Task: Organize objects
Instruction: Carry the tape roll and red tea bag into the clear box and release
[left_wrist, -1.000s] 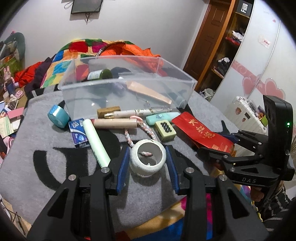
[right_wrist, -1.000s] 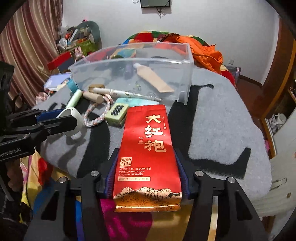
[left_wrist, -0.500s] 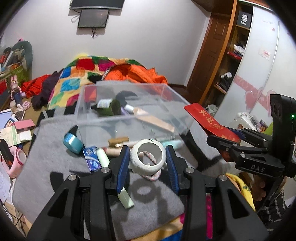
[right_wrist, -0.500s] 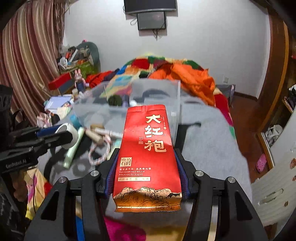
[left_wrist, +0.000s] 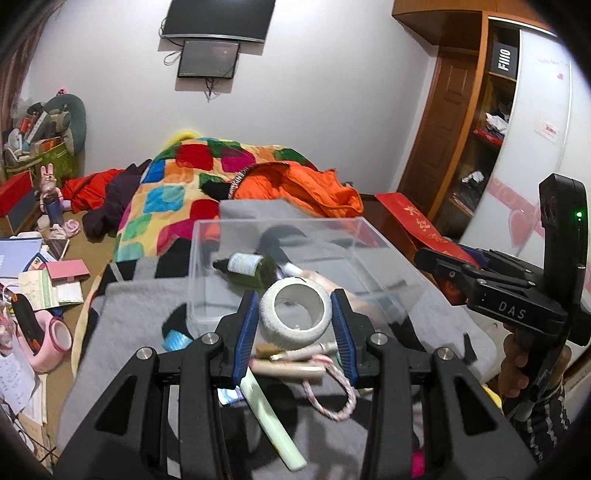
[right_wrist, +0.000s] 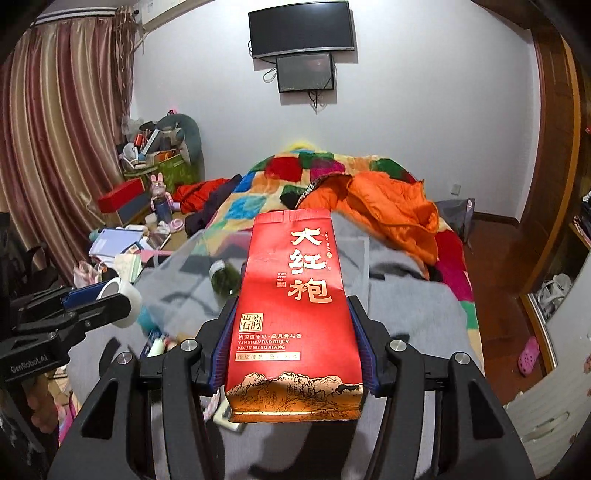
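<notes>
my left gripper (left_wrist: 295, 325) is clamped on a white tape roll (left_wrist: 295, 318), held up just in front of the clear plastic bin (left_wrist: 201, 273). my right gripper (right_wrist: 293, 352) pinches a red tea packet (right_wrist: 295, 310), raised at the bin's right. inside the bin lie a dark green bottle (left_wrist: 251, 267) and a tube, partly hidden. on the grey blanket (left_wrist: 122, 314) near me: a pale green stick (left_wrist: 271, 417) and a braided rope (left_wrist: 334, 397).
</notes>
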